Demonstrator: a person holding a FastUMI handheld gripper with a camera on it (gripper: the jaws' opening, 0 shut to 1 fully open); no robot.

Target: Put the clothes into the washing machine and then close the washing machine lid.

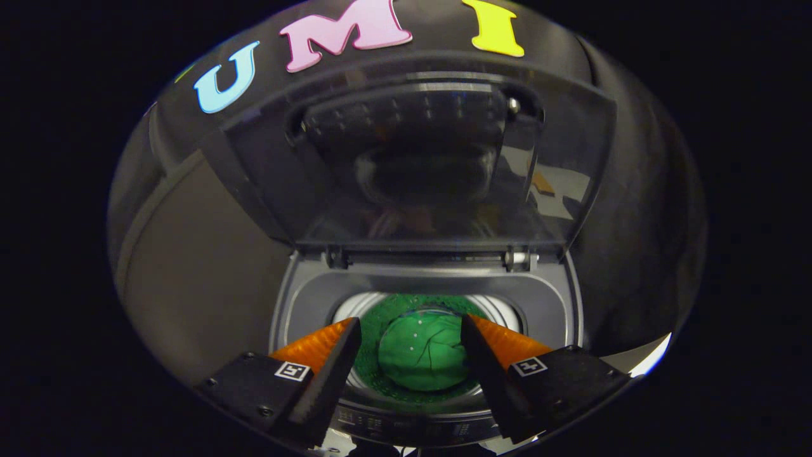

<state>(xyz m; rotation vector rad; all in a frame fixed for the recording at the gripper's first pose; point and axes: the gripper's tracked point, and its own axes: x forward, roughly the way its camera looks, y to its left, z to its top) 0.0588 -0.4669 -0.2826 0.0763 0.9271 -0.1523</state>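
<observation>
The gripper (pixel 411 325) is held above the washing machine (pixel 304 298), its fingers spread apart with nothing held between them. Below the gap between them, a green garment (pixel 422 355) is seen lying inside the drum (pixel 501 308). Beyond, the transparent lid (pixel 419 158) is raised upright on its hinges.

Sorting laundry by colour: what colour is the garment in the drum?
Green, seen in the gripper view between the open claw.

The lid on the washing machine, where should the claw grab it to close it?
Probably its top free edge, reached from the front. The lid stands upright, hinged behind the drum, so pulling there swings it down. The open claw hangs above the green cloth.
</observation>
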